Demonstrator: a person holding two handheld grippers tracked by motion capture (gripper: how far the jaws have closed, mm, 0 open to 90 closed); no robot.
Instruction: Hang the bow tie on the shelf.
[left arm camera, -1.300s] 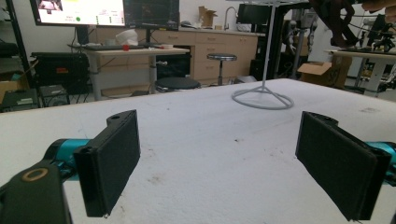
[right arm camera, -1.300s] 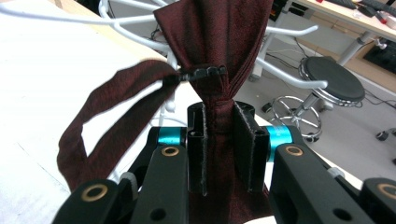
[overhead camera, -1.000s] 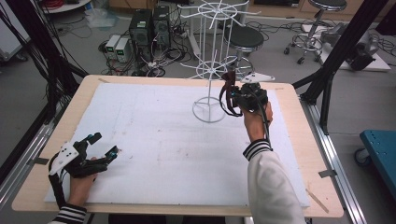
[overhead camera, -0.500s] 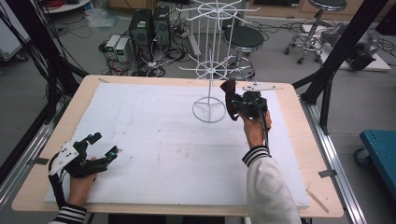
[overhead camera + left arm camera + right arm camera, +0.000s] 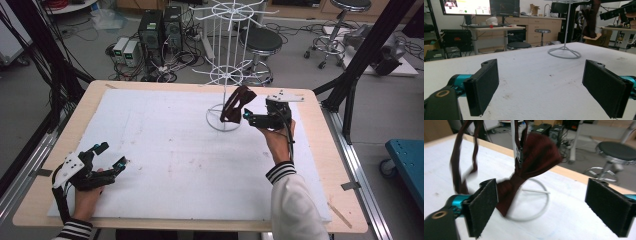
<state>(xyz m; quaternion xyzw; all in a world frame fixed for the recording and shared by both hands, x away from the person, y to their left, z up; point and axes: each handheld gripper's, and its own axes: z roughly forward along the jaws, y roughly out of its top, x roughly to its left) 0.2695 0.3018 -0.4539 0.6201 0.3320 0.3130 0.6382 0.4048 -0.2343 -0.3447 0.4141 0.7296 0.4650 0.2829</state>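
Roughly counted: two hand-held grippers, one bow tie, one wire stand, one white mat on one wooden table.

Bow tie (image 5: 236,104): dark maroon cloth, soft sheen, pinched at the knot, with a thin neck strap (image 5: 457,167) looping off it. It hangs on the wire stand (image 5: 224,75), at the lower ring of spokes, above the round base. In the right gripper view one wing flares up past the pole while the other droops beside the left pad; whether cloth and pad touch I cannot tell.

Wire stand: white, thin rod, one upright pole, two tiers of radiating spokes, hoop base resting on the mat.

Mat (image 5: 165,150): white, faintly speckled and scuffed, rectangular. Table (image 5: 320,165): pale wood rim showing round the mat.

Right gripper (image 5: 248,118): black body, teal fittings, flat black padded jaws. The jaws have just been opening and now stand wide apart, with nothing pressed between the pads; the tie hangs on its own.

Left gripper (image 5: 111,156): same build, lying on the near left of the mat, jaws spread wide, bare mat between them.

Against a second ago: the right hand then held the tie pinched, higher by the stand; it now sits lower and the tie is released. The left hand has kept its place.
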